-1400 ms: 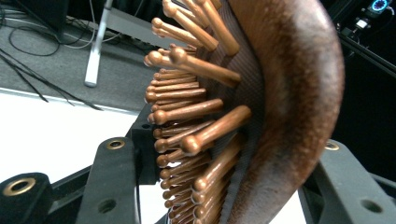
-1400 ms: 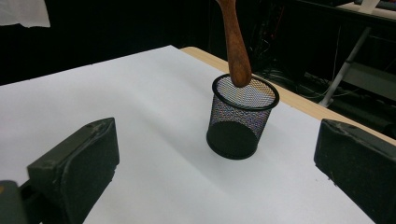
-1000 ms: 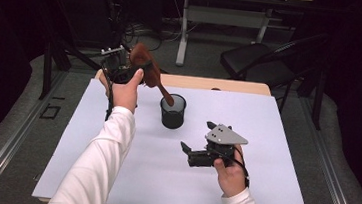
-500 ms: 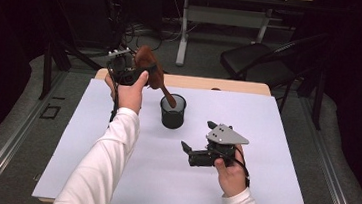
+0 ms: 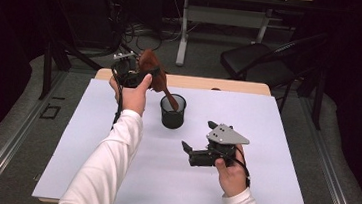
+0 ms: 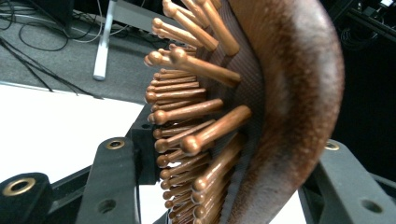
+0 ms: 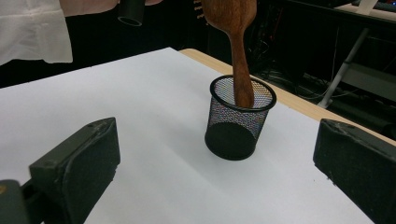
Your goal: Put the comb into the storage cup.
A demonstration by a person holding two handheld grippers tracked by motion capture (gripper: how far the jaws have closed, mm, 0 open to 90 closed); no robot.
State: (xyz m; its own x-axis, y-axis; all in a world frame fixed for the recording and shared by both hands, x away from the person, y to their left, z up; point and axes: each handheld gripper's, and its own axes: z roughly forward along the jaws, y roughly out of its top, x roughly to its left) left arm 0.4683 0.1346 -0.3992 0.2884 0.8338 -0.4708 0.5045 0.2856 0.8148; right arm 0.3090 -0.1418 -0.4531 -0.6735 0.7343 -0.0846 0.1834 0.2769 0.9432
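A brown wooden hairbrush (image 5: pixel 152 73) hangs tilted over a black mesh cup (image 5: pixel 173 112) at the table's far middle. Its handle end (image 5: pixel 171 101) sits inside the cup. My left gripper (image 5: pixel 140 74) is shut on the brush head, up and left of the cup. The left gripper view has the bristled head (image 6: pixel 280 93) clamped between the two jaws of that gripper (image 6: pixel 229 182). My right gripper (image 5: pixel 198 135) rests on the table in front and to the right of the cup, open with nothing in it. From the right gripper view (image 7: pixel 217 168) the cup (image 7: pixel 238 126) and brush handle (image 7: pixel 241 70) stand ahead.
A white sheet (image 5: pixel 89 143) covers the table, with a wooden edge (image 5: pixel 221 85) showing at the far side. Beyond it are a black chair (image 5: pixel 258 64), a desk leg (image 5: pixel 183 32) and floor cables (image 5: pixel 139 40). The person's left sleeve (image 5: pixel 107 170) crosses the table's left half.
My left gripper has shifted a little to the right with the brush, whose handle stays in the cup. The right gripper has not moved.
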